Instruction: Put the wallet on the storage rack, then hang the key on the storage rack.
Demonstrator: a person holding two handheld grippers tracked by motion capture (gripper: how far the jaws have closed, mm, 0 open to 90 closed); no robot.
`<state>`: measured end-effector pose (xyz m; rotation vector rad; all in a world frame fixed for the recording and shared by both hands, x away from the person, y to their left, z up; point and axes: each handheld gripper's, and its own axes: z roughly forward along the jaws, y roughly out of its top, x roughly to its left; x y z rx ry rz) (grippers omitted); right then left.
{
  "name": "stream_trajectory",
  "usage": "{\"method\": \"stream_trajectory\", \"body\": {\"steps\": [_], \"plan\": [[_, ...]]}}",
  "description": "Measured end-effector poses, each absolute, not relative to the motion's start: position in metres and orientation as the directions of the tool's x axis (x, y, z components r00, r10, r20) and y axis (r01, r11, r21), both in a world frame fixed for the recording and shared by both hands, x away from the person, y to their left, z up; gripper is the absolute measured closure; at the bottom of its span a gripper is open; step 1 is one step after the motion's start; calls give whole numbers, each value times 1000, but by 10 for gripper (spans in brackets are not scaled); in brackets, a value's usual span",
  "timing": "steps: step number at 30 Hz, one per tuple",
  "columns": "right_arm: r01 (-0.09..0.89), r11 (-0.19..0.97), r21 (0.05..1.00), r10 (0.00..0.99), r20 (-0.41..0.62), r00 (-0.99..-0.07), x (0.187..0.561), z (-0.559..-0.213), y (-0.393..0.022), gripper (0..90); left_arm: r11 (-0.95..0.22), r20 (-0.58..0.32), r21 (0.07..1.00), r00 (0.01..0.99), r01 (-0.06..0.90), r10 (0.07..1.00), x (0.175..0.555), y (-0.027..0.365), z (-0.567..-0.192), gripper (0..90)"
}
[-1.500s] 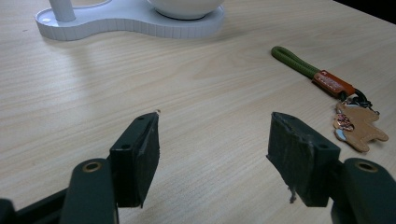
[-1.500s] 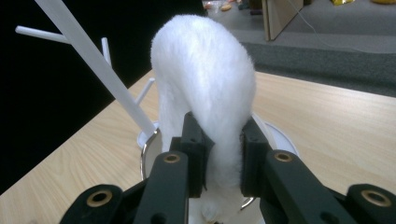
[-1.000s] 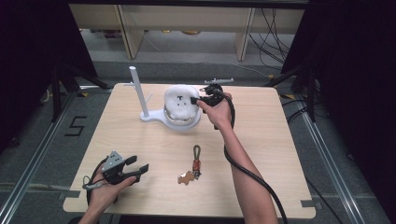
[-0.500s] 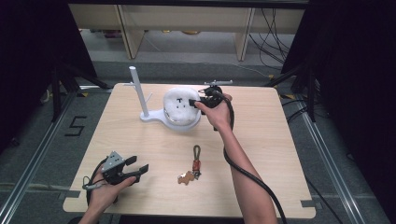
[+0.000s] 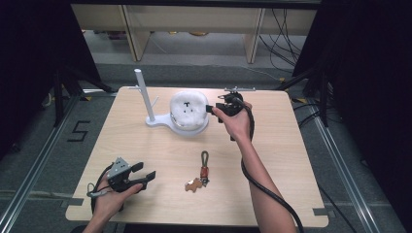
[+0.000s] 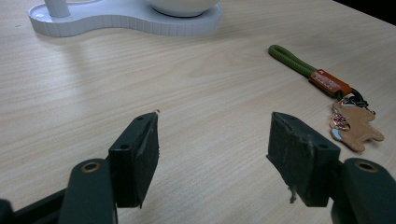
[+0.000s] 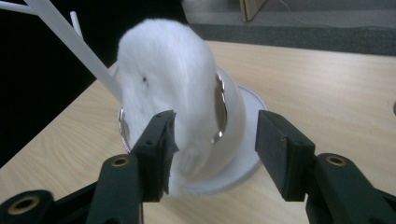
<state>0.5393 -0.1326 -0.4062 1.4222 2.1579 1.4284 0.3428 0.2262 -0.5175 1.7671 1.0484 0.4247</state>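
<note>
Table point(image 5: 145, 145) bears one white plush point(image 5: 187, 110), one keychain point(image 5: 200, 174); two hand-held grippers, left hand-held gripper point(image 5: 144, 176) and right hand-held gripper point(image 5: 213, 107), gape empty.

White fluffy toy point(image 5: 188, 110), white stand point(image 5: 155, 120), green-and-orange keychain point(image 5: 203, 167), pale wood-grain table point(image 5: 291, 160).
</note>
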Motion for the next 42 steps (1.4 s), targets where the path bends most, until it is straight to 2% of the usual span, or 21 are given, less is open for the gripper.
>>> {"method": "stream_trajectory", "body": {"steps": [10, 14, 16, 18, 19, 20, 21, 25, 31, 32, 38, 42], "plan": [[682, 111, 723, 832, 308, -462, 510, -427, -156, 503, -125, -181, 879, 564, 460, 805, 345, 224, -517, 331], [719, 123, 684, 837, 318, -446, 501, -433, -161, 562, -123, -182, 880, 564, 459, 806, 345, 224, -517, 331], [776, 132, 617, 854, 327, -405, 494, -437, -167, 631, -127, -179, 878, 561, 462, 808, 343, 223, -516, 330], [785, 148, 601, 860, 314, -403, 491, -440, -170, 699, -133, -174, 877, 564, 461, 808, 343, 223, -515, 333], [806, 138, 576, 852, 346, -394, 487, -442, -169, 731, -131, -177, 879, 567, 459, 805, 343, 223, -515, 334], [806, 138, 576, 852, 346, -394, 487, -442, -169, 731, -131, -177, 879, 567, 459, 805, 343, 223, -515, 334], [806, 174, 566, 863, 306, -401, 484, -446, -171, 767, -141, -167, 873, 558, 467, 813, 342, 223, -513, 334], [795, 212, 568, 834, 319, -450, 478, -452, -173, 767, -135, -172, 875, 558, 465, 812, 342, 224, -513, 334], [827, 235, 511, 846, 311, -432, 471, -459, -167, 774, -143, -169, 865, 549, 480, 819, 343, 224, -511, 334], [817, 256, 517, 839, 300, -453, 471, -461, -169, 771, -138, -173, 866, 548, 480, 818, 343, 224, -511, 334], [834, 252, 491, 838, 321, -442, 465, -462, -165, 730, -157, -176, 860, 571, 486, 802, 344, 220, -509, 334], [864, 251, 436, 841, 343, -418, 457, -465, -152, 712, -163, -190, 857, 594, 488, 782, 344, 215, -510, 335]]}}
